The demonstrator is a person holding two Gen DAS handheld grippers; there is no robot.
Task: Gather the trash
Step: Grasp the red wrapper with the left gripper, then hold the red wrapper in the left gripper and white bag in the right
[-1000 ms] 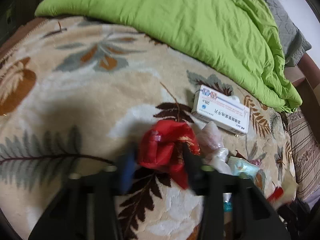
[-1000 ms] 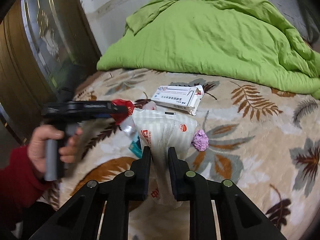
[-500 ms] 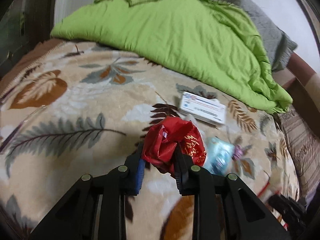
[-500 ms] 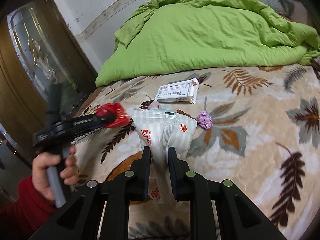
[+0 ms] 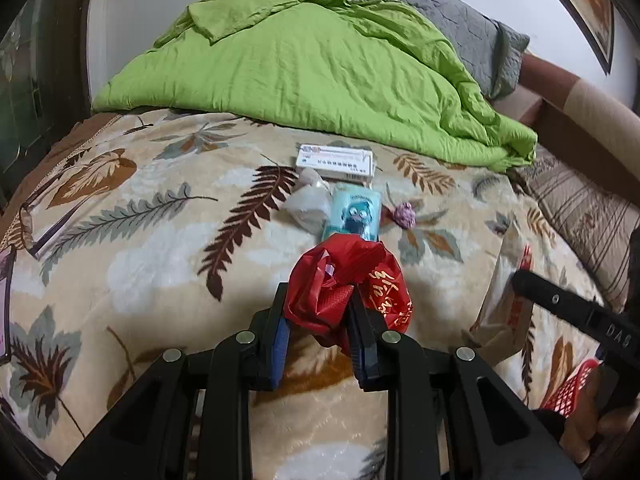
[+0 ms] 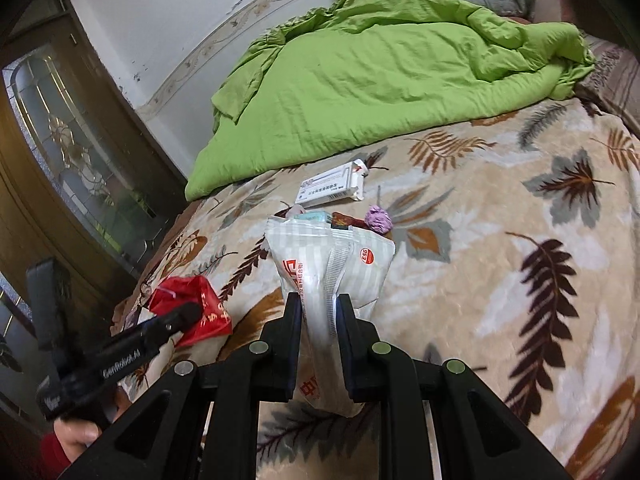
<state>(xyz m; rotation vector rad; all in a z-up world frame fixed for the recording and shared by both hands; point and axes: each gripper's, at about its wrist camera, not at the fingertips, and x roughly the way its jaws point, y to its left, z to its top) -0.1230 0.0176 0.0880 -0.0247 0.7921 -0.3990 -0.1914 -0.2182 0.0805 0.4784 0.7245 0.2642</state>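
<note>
My left gripper [image 5: 318, 304] is shut on a crumpled red plastic bag [image 5: 344, 284] and holds it above the leaf-patterned blanket [image 5: 140, 248]. The bag also shows in the right wrist view [image 6: 192, 308]. My right gripper [image 6: 319, 312] is shut on a white striped wrapper [image 6: 328, 256] with red print, also seen at the right of the left wrist view [image 5: 506, 280]. On the blanket ahead lie a white medicine box [image 5: 336, 160], a clear crumpled bag [image 5: 308, 200], a light blue packet [image 5: 354, 212] and a small purple wad [image 5: 404, 216].
A bunched green duvet [image 5: 304, 76] covers the far half of the bed, with a grey pillow [image 5: 472, 36] behind it. A wooden door with glass [image 6: 68, 152] stands at the left. A red mesh basket [image 5: 568, 388] shows at the lower right edge.
Both grippers have pulled back and up from the trash pile, each keeping its item. The blue packet, hidden before under the red bag, now lies in view.
</note>
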